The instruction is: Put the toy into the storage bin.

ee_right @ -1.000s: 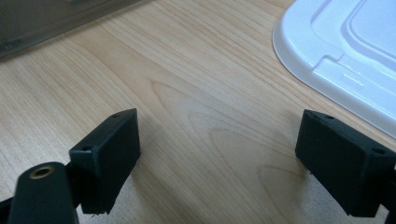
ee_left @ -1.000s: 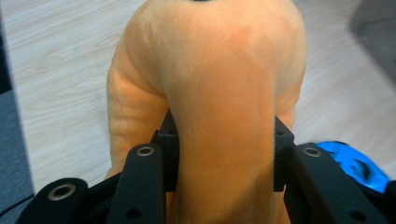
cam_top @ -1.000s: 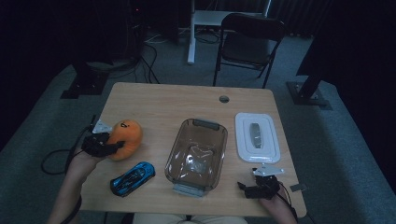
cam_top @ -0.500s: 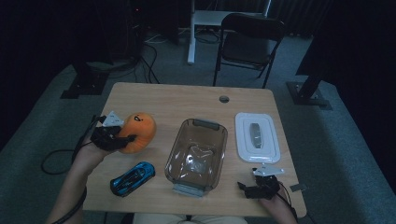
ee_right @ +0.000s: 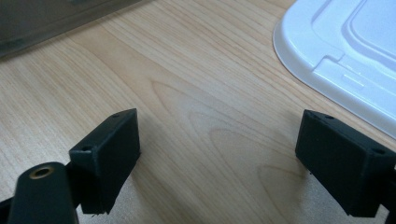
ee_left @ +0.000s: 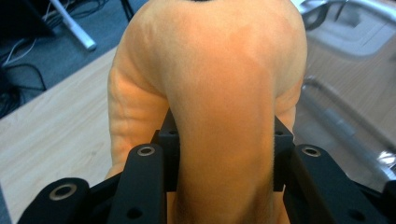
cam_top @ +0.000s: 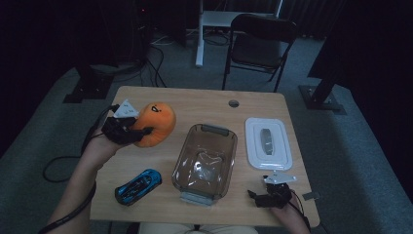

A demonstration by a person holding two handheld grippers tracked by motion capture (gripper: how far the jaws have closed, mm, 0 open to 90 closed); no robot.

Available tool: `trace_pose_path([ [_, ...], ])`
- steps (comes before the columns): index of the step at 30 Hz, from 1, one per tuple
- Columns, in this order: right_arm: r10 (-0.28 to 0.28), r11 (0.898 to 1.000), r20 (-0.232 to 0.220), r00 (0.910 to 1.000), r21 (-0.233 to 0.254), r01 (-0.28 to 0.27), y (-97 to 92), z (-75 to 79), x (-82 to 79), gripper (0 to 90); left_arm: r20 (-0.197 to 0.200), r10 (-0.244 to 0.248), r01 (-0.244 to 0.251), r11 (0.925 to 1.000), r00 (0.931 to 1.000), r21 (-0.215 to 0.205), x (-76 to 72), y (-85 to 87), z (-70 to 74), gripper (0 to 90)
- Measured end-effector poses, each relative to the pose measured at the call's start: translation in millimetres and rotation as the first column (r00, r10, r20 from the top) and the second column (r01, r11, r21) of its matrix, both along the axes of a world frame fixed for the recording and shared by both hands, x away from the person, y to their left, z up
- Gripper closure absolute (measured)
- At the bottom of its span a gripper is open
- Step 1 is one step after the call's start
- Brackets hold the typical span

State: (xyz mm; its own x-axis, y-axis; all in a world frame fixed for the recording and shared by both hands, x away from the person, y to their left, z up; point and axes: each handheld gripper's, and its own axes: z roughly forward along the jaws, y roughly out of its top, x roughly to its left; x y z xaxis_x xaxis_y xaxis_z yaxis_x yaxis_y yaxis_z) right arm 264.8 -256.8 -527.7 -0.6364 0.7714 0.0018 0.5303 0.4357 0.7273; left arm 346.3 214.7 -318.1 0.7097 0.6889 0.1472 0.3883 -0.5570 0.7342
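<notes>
The left gripper [cam_top: 139,131] is clamped on an orange plush toy [cam_top: 155,124], its jaws pinching a fold of the soft body, as the left gripper view shows with the plush [ee_left: 210,93] bulging between them. In the high view the toy hangs above the wooden table [cam_top: 195,105], over its left part. The relation that matters is toy to clear plastic container [cam_top: 205,161]: the open container lies at about four o'clock from the toy, near it, with its long axis running roughly twelve to six. The left hand is much the nearer to it. The right gripper [cam_top: 272,195] rests at the table's near right edge, jaws spread wide over bare wood, with the white lid [cam_top: 268,143] at its twelve o'clock. A blue toy car [cam_top: 139,186] lies at six o'clock from the plush.
</notes>
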Motion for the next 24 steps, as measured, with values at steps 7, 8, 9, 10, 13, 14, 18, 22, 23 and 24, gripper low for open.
trace_pose_path([
  [7, 0.000, 1.000, 0.000, 1.0000, 0.000, 0.000, 0.0, 0.0, 0.0, 13.4, 0.006, -0.051, 0.051, 0.9987, 0.9987, -0.002, 5.5, -21.6, 9.1, 63.1],
  [8, -0.001, 1.000, 0.000, 1.0000, 0.001, 0.001, 0.0, 0.0, 0.0, 13.4, 0.009, -0.061, 0.061, 0.9981, 0.9981, 0.004, 6.1, -26.4, 11.1, 63.1],
  [9, 0.000, 1.000, 0.000, 1.0000, 0.000, 0.000, 0.0, 0.0, 0.0, 13.4, 0.011, -0.071, 0.070, 0.9975, 0.9975, 0.007, 6.8, -29.3, 12.3, 63.1],
  [10, -0.001, 1.000, -0.001, 1.0000, 0.001, 0.001, 0.0, 0.0, 0.0, 13.3, 0.009, -0.086, 0.086, 0.9962, 0.9962, 0.010, 8.0, -34.3, 14.0, 63.1],
  [13, -0.001, 1.000, 0.000, 1.0000, 0.001, 0.001, 0.1, 0.0, 0.0, 13.4, 0.012, -0.118, 0.118, 0.9928, 0.9930, 0.020, 10.0, -45.4, 17.0, 63.1],
  [14, -0.001, 1.000, -0.001, 1.0000, 0.001, 0.001, 0.1, 0.0, 0.0, 13.3, 0.010, -0.127, 0.127, 0.9918, 0.9918, 0.014, 11.1, -50.0, 17.8, 63.1],
  [18, -0.001, 1.000, -0.001, 1.0000, 0.001, 0.001, 0.1, 0.0, -0.1, 13.4, 0.007, -0.172, 0.172, 0.9849, 0.9850, 0.017, 14.1, -64.3, 17.8, 63.1],
  [22, -0.001, 1.000, -0.001, 1.0000, 0.001, 0.001, 0.1, 0.0, 0.0, 13.4, 0.000, -0.200, 0.200, 0.9796, 0.9799, 0.024, 16.7, -76.8, 15.4, 63.1],
  [23, -0.001, 1.000, -0.001, 1.0000, 0.001, 0.001, 0.1, 0.0, 0.0, 13.3, -0.002, -0.206, 0.206, 0.9783, 0.9785, 0.024, 17.9, -79.8, 14.4, 63.0],
  [24, -0.001, 1.000, -0.001, 1.0000, 0.001, 0.001, 0.1, 0.0, -0.1, 13.4, -0.005, -0.212, 0.212, 0.9769, 0.9772, 0.024, 18.8, -82.7, 13.3, 63.0],
])
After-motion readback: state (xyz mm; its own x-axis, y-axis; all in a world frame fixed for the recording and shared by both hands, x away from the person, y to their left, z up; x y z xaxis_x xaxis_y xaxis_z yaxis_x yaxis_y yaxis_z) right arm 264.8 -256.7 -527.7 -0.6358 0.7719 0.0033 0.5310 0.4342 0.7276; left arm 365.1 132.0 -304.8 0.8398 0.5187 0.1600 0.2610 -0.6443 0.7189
